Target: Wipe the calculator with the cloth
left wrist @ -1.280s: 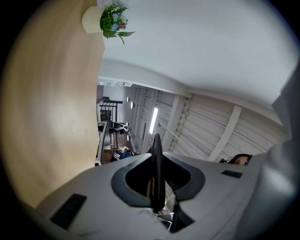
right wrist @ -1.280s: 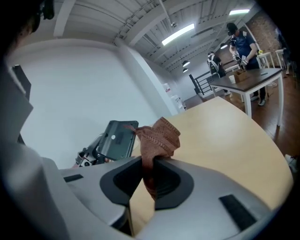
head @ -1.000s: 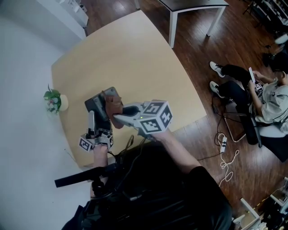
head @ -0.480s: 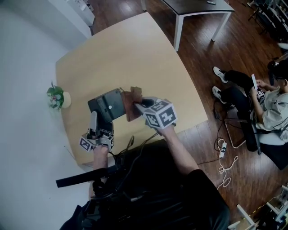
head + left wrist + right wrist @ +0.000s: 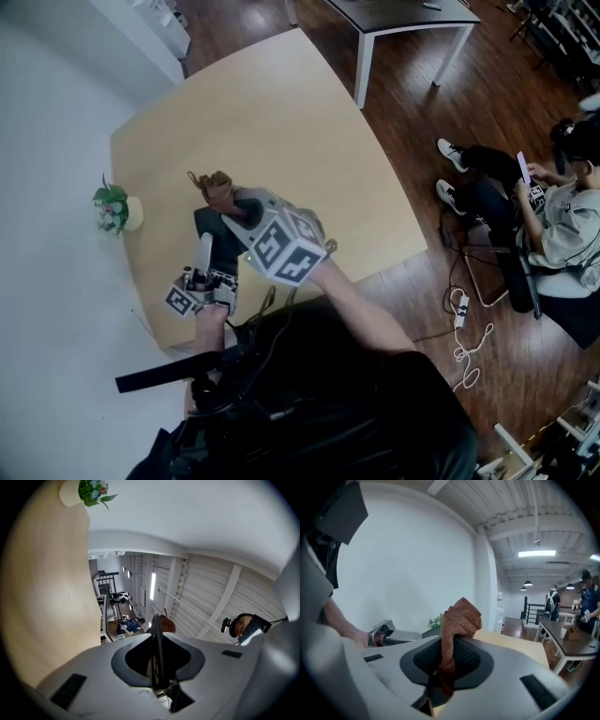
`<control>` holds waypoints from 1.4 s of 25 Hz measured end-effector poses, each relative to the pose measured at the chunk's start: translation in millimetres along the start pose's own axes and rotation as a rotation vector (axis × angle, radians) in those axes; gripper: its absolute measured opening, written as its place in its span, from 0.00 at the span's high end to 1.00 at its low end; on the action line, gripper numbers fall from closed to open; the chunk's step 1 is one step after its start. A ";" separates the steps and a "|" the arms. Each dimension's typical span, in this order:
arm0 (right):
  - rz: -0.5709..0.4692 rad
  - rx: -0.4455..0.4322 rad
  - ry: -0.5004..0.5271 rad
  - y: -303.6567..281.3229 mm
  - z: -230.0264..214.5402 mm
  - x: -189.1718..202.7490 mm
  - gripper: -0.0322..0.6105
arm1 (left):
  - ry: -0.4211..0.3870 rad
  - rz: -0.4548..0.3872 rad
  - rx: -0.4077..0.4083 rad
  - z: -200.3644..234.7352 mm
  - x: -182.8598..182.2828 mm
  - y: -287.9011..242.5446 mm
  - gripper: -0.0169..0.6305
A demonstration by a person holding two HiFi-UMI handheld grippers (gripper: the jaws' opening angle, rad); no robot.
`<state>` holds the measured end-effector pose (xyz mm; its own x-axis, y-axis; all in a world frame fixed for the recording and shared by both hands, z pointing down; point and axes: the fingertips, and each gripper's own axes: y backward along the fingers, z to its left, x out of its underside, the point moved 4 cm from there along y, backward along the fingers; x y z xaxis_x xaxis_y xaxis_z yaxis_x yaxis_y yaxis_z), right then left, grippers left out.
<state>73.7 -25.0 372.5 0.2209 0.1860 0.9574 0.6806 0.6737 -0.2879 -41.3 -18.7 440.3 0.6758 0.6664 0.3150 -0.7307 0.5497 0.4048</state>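
Note:
The dark calculator [image 5: 215, 228] is held up off the tan table [image 5: 281, 122], and the right gripper hides most of it. My left gripper [image 5: 204, 247] is shut on its near edge. In the left gripper view the calculator [image 5: 157, 653] shows edge-on as a thin dark plate between the jaws, with the brown cloth [image 5: 167, 623] just past its far end. My right gripper [image 5: 231, 202] is shut on the bunched brown cloth [image 5: 215, 187], which sits at the calculator's far edge. In the right gripper view the cloth [image 5: 458, 620] sticks up from the jaws.
A small potted plant [image 5: 114, 208] stands at the table's left edge by the white wall. A dark table [image 5: 398, 11] stands beyond on the wood floor. A person [image 5: 553, 202] sits at the right, with cables [image 5: 469, 323] on the floor.
The right gripper had swung the cloth off the calculator to the right. It has now rolled and come back left, so the cloth is over the calculator's far edge. The left gripper hardly moved.

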 end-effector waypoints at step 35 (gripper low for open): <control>0.242 -0.272 -0.081 -10.8 92.0 68.0 0.85 | 0.045 -0.111 -0.113 32.0 -17.2 17.8 0.88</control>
<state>17.1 46.1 442.7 0.3500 0.3799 0.8563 0.7783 0.3907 -0.4915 -62.8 -36.5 469.5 0.7499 0.6188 0.2341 -0.6597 0.6727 0.3352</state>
